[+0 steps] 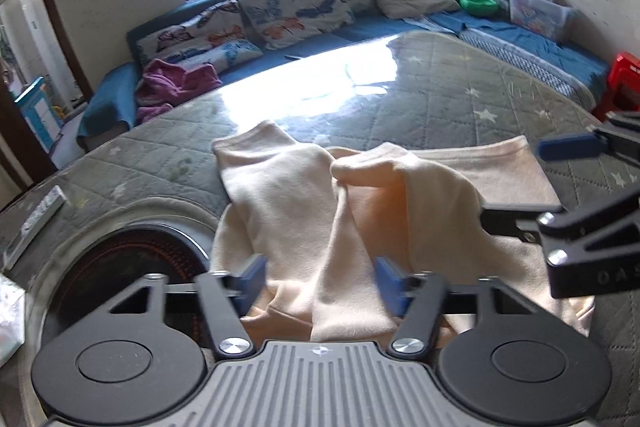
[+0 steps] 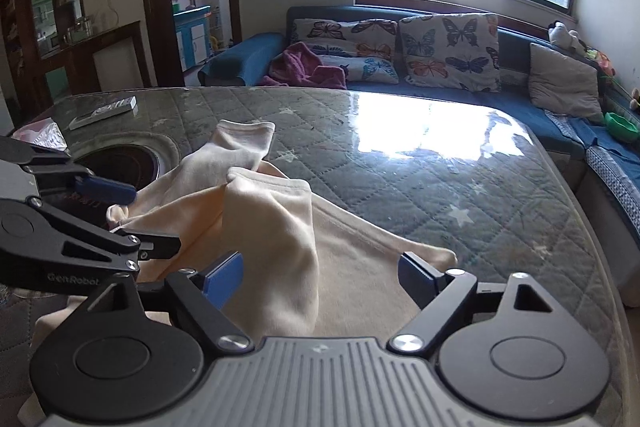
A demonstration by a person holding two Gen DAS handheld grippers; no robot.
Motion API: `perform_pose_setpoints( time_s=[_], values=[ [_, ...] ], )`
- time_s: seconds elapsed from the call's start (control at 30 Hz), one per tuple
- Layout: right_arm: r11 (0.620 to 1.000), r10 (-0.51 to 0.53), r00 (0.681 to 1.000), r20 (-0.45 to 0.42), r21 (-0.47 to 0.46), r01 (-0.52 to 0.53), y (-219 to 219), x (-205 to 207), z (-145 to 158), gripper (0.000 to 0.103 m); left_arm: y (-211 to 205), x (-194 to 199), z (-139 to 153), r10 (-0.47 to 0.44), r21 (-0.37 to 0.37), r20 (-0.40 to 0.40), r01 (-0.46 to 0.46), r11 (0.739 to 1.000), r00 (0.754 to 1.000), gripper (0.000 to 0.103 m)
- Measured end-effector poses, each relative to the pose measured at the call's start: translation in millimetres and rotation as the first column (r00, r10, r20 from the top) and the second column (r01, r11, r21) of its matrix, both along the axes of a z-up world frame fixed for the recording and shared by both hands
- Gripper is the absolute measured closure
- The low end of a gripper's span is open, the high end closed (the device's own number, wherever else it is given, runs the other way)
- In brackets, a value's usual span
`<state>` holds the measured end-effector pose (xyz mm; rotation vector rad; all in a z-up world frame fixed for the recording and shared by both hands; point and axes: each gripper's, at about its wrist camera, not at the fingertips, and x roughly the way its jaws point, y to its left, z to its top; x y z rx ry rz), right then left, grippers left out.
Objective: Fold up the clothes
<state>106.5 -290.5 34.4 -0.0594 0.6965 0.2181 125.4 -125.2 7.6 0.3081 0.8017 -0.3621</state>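
Observation:
A cream long-sleeved garment [image 1: 360, 211] lies on the glass-topped table, both sleeves folded in over the body; it also shows in the right wrist view [image 2: 288, 251]. My left gripper [image 1: 320, 279] is open, its blue pads either side of the near sleeve and hem, low over the cloth. My right gripper [image 2: 320, 275] is open over the garment's right part, with a sleeve between its pads. Each gripper shows in the other's view: the right one [image 1: 560, 179] at the right edge, the left one [image 2: 132, 219] at the left, both open.
The table [image 2: 440, 163] has a quilted grey cover under glass and a round inset burner [image 1: 132, 259] at the left. A remote [image 2: 104, 113] lies at the far left corner. A blue sofa [image 2: 440, 43] with butterfly cushions and a purple cloth [image 1: 172, 87] stands behind.

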Motion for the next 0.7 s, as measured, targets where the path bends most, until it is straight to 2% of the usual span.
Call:
perform_pose_setpoints(
  time_s=[0.03,0.13,0.23,0.33,0.43,0.53,0.63,0.7],
  values=[
    [1.0,0.008,1.0,0.0,-0.001,-0.008,1.7,4.1,-0.8,0.018,0.8,1.4,-1.7,-0.014,-0.01,-0.011,0.014,1.0,1.0,0.068],
    [1.0,0.031,1.0,-0.004,-0.006,-0.031,8.0,17.0,-3.5,0.022,1.6,2.5,-4.8,-0.046,-0.029,-0.021,0.045,0.999,0.999,0.086],
    [0.998,0.056,0.998,-0.004,-0.011,-0.056,15.3,27.9,-6.1,0.026,5.3,1.2,-6.2,-0.054,-0.042,-0.021,0.053,0.998,0.998,0.095],
    [0.997,0.077,0.997,-0.016,-0.013,-0.077,21.5,39.2,-10.5,0.034,13.3,-1.2,-4.4,-0.043,-0.065,-0.014,0.042,0.997,0.999,0.099],
    [0.995,0.102,0.994,-0.042,0.007,-0.102,25.9,47.5,-15.8,0.051,25.3,-6.2,0.4,-0.013,-0.09,-0.002,0.013,0.996,1.0,0.1],
    [0.993,0.115,0.992,-0.053,0.026,-0.114,26.0,46.8,-18.4,0.074,41.2,-13.5,6.7,0.025,-0.115,0.009,-0.024,0.993,1.0,0.1],
    [0.994,0.103,0.994,-0.042,0.039,-0.101,20.9,39.8,-15.2,0.09,59.9,-22.6,11.7,0.07,-0.141,0.016,-0.067,0.988,0.997,0.1],
    [0.996,0.085,0.996,-0.017,0.042,-0.084,14.1,31.6,-8.3,0.094,73.6,-30.0,15.0,0.105,-0.16,0.018,-0.1,0.982,0.994,0.1]
  ],
)
